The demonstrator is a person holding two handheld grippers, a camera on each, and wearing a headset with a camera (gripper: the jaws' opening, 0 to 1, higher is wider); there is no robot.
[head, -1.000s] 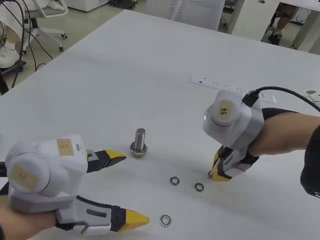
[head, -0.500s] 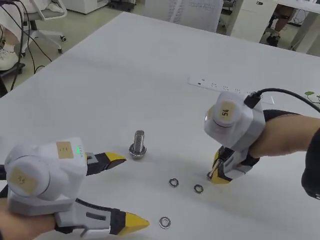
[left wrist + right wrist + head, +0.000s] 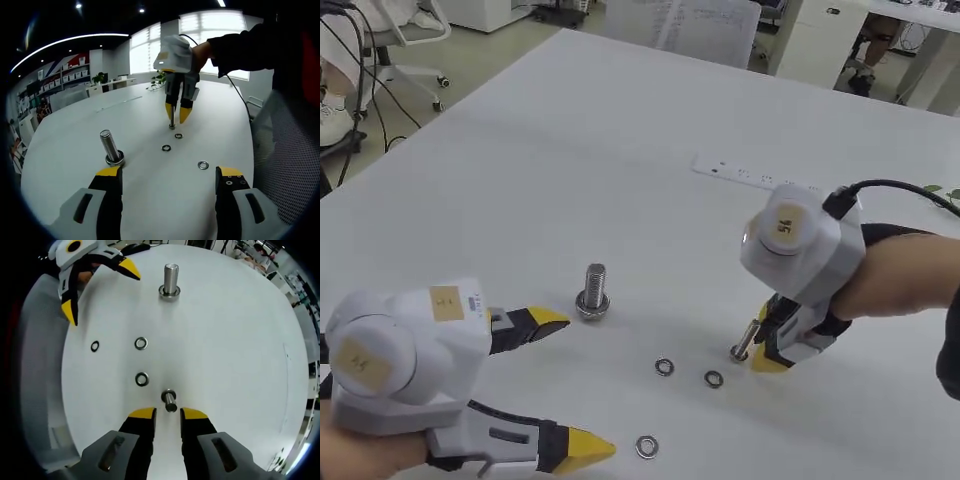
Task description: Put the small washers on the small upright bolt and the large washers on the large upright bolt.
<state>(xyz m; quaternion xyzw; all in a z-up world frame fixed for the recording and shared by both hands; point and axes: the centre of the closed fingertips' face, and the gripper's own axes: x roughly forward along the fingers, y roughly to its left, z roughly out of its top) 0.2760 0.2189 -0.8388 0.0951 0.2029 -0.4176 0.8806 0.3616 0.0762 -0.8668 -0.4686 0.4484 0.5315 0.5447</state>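
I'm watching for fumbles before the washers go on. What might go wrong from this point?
1. The small bolt sits right at the tips of the right gripper and looks tilted in the head view; pulling away may topple it.
2. The three washers lie flat on the table, so the open left gripper may skid them rather than lift them.

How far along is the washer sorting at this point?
Both bolts stand upright: the large bolt and the small bolt, just ahead of the right gripper, jaws narrowly open. Nothing is in hand; the left gripper is wide open. Three washers lie loose on the table, all left to place.
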